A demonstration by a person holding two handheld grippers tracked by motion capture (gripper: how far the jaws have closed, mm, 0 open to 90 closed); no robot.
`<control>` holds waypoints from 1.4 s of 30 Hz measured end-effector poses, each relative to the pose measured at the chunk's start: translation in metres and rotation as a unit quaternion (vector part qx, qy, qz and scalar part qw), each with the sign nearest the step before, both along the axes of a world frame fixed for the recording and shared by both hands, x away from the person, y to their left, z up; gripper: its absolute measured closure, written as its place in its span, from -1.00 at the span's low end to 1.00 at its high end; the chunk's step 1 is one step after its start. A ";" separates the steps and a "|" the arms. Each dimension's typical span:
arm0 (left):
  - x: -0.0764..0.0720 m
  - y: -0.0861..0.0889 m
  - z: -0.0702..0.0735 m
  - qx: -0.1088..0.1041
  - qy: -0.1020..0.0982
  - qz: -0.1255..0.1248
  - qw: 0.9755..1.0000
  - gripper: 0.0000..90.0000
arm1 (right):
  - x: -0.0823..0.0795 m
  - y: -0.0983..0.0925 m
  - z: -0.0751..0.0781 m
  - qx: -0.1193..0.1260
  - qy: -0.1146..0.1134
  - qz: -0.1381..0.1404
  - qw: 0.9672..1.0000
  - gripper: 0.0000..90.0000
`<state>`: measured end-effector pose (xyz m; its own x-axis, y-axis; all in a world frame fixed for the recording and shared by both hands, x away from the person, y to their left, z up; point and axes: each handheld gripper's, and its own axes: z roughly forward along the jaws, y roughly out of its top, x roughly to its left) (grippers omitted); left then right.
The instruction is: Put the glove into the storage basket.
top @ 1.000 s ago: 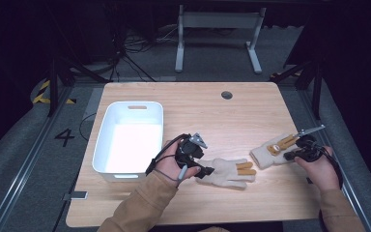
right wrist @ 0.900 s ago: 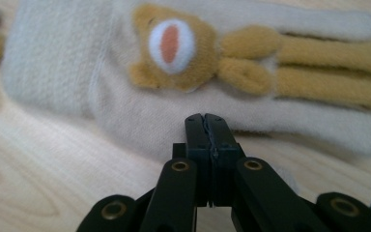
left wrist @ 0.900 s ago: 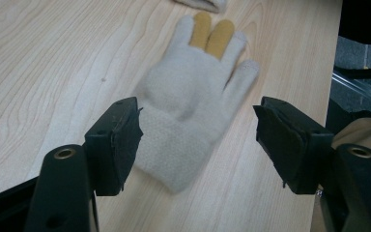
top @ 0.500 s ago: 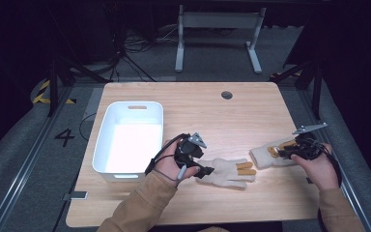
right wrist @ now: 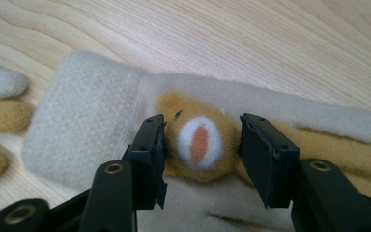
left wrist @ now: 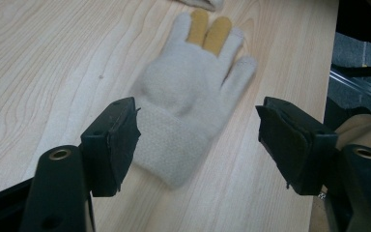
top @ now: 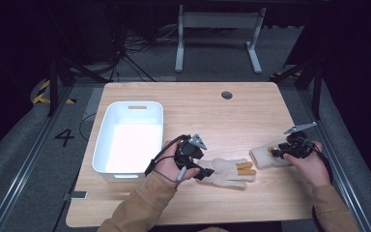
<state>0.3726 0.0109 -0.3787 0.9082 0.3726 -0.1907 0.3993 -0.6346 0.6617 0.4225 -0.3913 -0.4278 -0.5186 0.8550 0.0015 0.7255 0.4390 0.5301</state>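
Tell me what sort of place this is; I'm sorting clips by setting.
Likely a lab or recording studio, not a home: a lone wooden table ringed by dark surroundings, loose cables across grey floor, a floor marking "4" and hazard-striped tape.

My high camera looks forward and down on the desk [top: 232, 116]; each tool camera sits close over a glove [left wrist: 188, 96], toward 5 o'clock.

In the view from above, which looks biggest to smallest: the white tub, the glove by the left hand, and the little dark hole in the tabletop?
1. White tub, clearly the largest.
2. Glove by the left gripper, much smaller.
3. Dark hole, the smallest by far.
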 end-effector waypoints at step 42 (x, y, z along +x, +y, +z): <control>-0.001 0.004 0.003 -0.003 -0.002 0.006 1.000 -0.30 | -0.039 0.024 0.077 0.039 -0.076 -0.022 0.996 0.66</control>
<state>0.3715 0.0147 -0.3759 0.9044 0.3827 -0.1888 0.4041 -0.6257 0.6672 0.3831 -0.3675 -0.3510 -0.4798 0.8774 -0.0068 0.6514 0.3614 0.6671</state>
